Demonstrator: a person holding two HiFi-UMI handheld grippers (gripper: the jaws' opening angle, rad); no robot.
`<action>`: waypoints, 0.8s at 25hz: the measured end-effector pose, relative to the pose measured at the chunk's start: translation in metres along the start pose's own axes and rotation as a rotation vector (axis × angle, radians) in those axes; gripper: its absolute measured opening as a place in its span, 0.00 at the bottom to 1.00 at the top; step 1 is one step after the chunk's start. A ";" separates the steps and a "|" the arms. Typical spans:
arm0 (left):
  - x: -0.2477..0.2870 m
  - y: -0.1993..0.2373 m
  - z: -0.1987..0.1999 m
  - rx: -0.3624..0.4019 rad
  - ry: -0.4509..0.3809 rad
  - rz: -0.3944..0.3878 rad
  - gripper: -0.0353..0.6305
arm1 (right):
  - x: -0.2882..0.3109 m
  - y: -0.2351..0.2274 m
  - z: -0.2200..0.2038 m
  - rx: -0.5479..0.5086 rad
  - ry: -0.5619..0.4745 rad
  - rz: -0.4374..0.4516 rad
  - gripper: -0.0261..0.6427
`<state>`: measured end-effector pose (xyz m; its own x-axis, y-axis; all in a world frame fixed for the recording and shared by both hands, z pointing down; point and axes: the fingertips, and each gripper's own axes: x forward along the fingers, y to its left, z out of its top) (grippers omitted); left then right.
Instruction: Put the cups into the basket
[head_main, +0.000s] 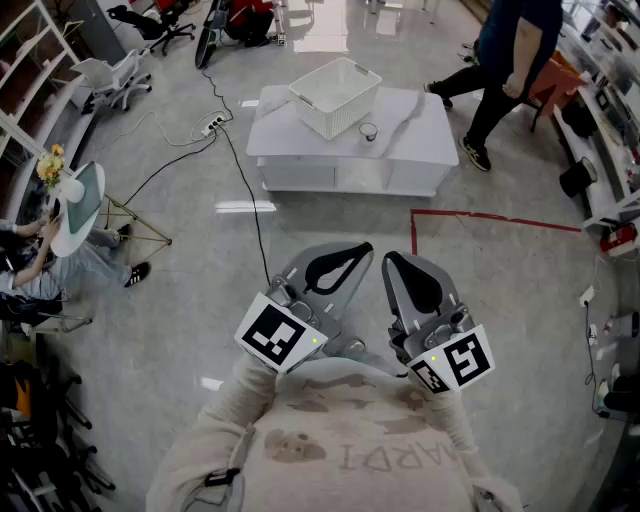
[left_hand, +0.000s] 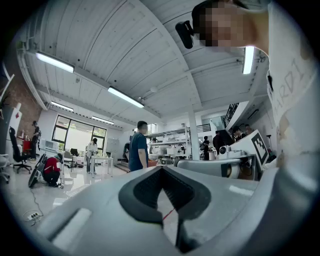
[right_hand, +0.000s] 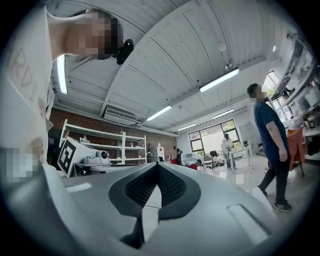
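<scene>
White basket (head_main: 335, 95) and small cup (head_main: 369, 131) just beside it stand on the bench (head_main: 425, 150), well apart from the left gripper (head_main: 362, 248) and right gripper (head_main: 390, 260), both with fingers pressed together, empty.

Bare floor (head_main: 180, 300) runs up to the low white surface (head_main: 425, 140), crossed by a black cable (head_main: 258, 230). A basket (head_main: 335, 95) takes the surface's back left, with a cup (head_main: 368, 131) just in front of it. A person (head_main: 505, 50) is near its far right corner.

Head view looks steeply down, close over left gripper (head_main: 352, 252) and right gripper (head_main: 395, 262), table (head_main: 420, 140) well ahead; both gripper views tilt up across the room, sharing ceiling (right_hand: 200, 45) and one standing person (left_hand: 138, 150).
</scene>
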<state>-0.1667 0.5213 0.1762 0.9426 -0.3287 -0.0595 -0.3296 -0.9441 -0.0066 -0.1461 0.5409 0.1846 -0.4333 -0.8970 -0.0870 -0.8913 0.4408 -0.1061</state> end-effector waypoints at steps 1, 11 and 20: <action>-0.001 0.002 0.001 0.000 -0.001 -0.001 0.06 | 0.003 0.000 0.000 0.000 0.000 -0.001 0.08; -0.010 0.029 0.002 -0.012 -0.008 -0.019 0.05 | 0.031 0.007 0.000 -0.008 0.008 -0.018 0.08; -0.029 0.070 -0.006 -0.018 -0.024 -0.049 0.06 | 0.069 0.013 -0.013 -0.005 0.004 -0.068 0.08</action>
<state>-0.2169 0.4647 0.1839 0.9559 -0.2815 -0.0837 -0.2819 -0.9594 0.0081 -0.1888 0.4844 0.1904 -0.3723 -0.9250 -0.0758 -0.9193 0.3788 -0.1070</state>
